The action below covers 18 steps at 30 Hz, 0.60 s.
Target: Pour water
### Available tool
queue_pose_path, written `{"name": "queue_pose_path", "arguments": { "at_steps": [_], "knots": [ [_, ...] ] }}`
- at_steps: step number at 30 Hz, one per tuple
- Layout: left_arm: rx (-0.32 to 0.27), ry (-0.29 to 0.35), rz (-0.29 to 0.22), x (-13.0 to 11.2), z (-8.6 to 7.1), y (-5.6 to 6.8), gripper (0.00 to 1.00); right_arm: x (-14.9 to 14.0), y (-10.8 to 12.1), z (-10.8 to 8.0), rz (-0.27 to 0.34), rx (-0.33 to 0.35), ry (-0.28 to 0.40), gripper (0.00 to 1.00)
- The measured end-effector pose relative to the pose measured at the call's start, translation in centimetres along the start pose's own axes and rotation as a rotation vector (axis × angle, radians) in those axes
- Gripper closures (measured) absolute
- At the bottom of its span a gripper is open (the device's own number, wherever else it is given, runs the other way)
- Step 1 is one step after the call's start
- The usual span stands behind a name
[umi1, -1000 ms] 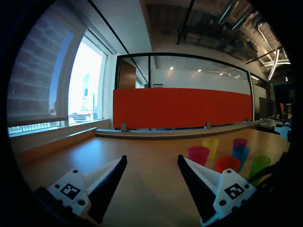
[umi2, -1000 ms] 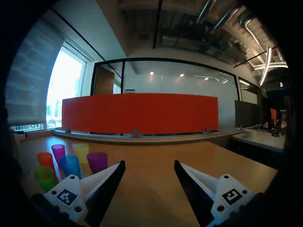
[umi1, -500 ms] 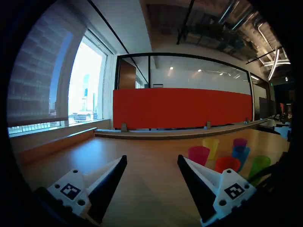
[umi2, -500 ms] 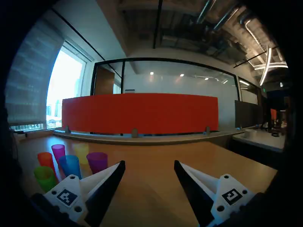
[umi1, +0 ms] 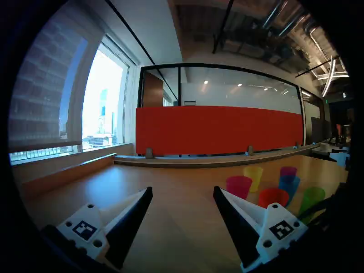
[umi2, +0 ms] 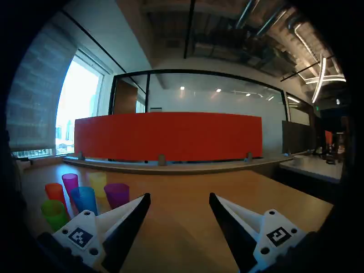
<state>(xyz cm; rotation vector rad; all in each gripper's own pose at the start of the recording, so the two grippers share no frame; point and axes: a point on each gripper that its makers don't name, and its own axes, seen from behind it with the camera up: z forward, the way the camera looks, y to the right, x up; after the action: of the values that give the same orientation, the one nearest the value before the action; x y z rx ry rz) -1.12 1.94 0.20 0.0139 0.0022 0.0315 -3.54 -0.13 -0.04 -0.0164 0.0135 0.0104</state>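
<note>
Several coloured plastic cups stand together on the wooden table. In the left gripper view they sit at the right: a pink cup (umi1: 239,186), a yellow cup (umi1: 253,176), an orange cup (umi1: 273,197), a blue cup (umi1: 289,185), a green cup (umi1: 312,198). My left gripper (umi1: 182,202) is open with nothing between its fingers, the cups just beyond its right finger. In the right gripper view the same cluster sits at the left: a purple cup (umi2: 116,194), a blue cup (umi2: 84,199), a green cup (umi2: 54,214). My right gripper (umi2: 178,207) is open and holds nothing.
A long red divider panel (umi1: 218,129) runs along the table's far edge (umi1: 214,160). A bright window (umi1: 102,107) with a wooden ledge is at the left. A second desk (umi2: 314,168) with dark items stands at the right.
</note>
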Motion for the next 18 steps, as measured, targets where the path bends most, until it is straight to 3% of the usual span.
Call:
{"name": "queue_pose_path", "arguments": {
  "at_steps": [18],
  "knots": [
    [-0.002, 0.000, 0.000, -0.28, 0.10, -0.06, 0.01, 0.08, 0.02, -0.06, 0.000, 0.000, 0.000, 0.00]
  ]
}}
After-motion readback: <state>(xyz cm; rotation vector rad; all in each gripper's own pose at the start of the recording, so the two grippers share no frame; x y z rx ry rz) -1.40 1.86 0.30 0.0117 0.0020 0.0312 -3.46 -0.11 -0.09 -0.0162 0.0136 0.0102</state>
